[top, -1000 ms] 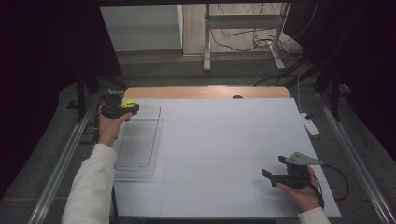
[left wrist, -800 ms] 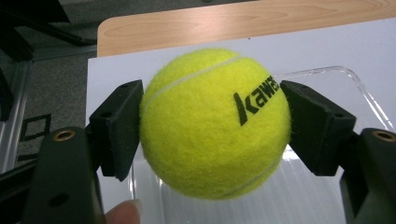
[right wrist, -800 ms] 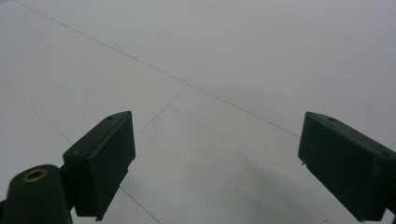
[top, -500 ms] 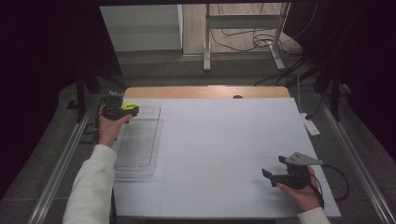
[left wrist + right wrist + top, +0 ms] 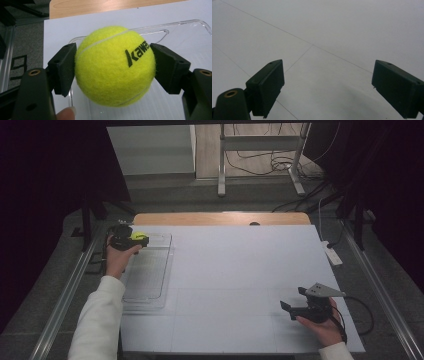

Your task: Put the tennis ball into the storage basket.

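Observation:
A yellow-green tennis ball with black lettering sits squeezed between the two black pads of my left gripper, which is shut on it. In the high view that ball and left gripper hang over the far end of a clear plastic tray at the table's left side. The tray's rim shows behind the ball in the left gripper view. My right gripper rests low at the near right of the white table, jaws wide apart over bare surface; in its own view the right gripper holds nothing.
The white tabletop has a wooden strip along its far edge. A white power strip lies at the right edge. Metal rails run along both sides, and a stand with cables is on the floor beyond.

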The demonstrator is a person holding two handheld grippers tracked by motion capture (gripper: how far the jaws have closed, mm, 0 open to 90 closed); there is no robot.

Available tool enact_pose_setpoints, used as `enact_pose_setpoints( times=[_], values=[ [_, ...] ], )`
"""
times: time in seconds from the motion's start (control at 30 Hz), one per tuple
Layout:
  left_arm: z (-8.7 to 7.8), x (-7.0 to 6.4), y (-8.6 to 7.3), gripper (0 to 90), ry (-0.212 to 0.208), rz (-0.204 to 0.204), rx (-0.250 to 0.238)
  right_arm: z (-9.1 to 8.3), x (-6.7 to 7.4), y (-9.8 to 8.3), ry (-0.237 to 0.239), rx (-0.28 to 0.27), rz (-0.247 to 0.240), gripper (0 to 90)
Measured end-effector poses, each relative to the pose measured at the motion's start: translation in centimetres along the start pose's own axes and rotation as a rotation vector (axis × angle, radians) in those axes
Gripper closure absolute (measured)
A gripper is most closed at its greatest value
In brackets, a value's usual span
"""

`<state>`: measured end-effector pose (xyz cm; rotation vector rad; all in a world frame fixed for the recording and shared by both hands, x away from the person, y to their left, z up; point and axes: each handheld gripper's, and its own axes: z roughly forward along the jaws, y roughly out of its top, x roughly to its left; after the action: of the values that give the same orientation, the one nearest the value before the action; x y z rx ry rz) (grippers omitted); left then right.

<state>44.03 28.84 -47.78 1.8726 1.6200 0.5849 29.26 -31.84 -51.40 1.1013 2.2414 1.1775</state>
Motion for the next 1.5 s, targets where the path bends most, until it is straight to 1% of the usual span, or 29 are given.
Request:
enact_pose_setpoints(
  times=[0.1,0.3,0.47,0.63,0.73,0.8,0.9,1.07,1.1,1.17,1.23,1.3,1.43,1.47,1.5],
  values=[
    [0.1,-0.2,0.0,26.6,0.001,-0.001,0.000,0.0,0.0,0.0,0.000,0.000,0.000,11.2],
    [0.4,-0.5,-0.2,26.6,0.007,0.029,0.021,0.0,0.0,0.0,0.000,-0.001,0.000,11.2],
    [0.8,-0.7,-0.2,26.6,0.012,0.039,0.035,0.0,0.0,0.0,-0.001,0.000,0.000,11.2],
    [1.3,-1.2,-0.3,26.6,0.030,0.071,0.070,0.0,0.0,0.0,-0.001,0.001,0.000,11.2],
    [1.6,-1.3,-0.4,26.6,0.034,0.077,0.082,0.0,0.0,0.0,0.000,0.000,0.000,11.2],
    [1.6,-1.4,-0.4,26.5,0.032,0.074,0.085,0.0,0.0,0.0,0.000,0.000,-0.001,11.2],
    [1.8,-1.4,-0.4,26.5,0.035,0.084,0.095,0.0,0.0,0.0,0.002,0.000,-0.001,11.2],
    [2.2,-1.6,-0.6,26.5,0.038,0.095,0.118,0.0,0.0,0.0,0.001,0.001,-0.001,11.2],
    [2.3,-1.6,-0.6,26.5,0.037,0.101,0.128,0.0,0.0,0.0,0.001,0.001,0.000,11.2],
    [2.6,-1.5,-0.7,26.5,0.036,0.099,0.142,0.0,0.0,0.0,0.001,0.002,0.000,11.2],
    [2.7,-1.6,-0.7,26.5,0.031,0.095,0.143,0.0,0.0,0.0,0.000,0.002,0.000,11.2],
    [2.8,-1.6,-0.6,26.5,0.036,0.106,0.154,0.1,0.0,0.0,0.000,0.004,0.001,11.2],
    [3.0,-1.7,-0.7,26.4,0.036,0.101,0.164,0.0,0.0,0.0,0.000,0.005,0.000,11.2],
    [3.0,-1.7,-0.7,26.4,0.039,0.111,0.170,0.0,0.0,0.0,0.000,0.005,0.000,11.2],
    [3.0,-1.7,-0.7,26.4,0.039,0.111,0.170,0.0,0.0,0.0,0.000,0.005,0.000,11.2]
  ],
)
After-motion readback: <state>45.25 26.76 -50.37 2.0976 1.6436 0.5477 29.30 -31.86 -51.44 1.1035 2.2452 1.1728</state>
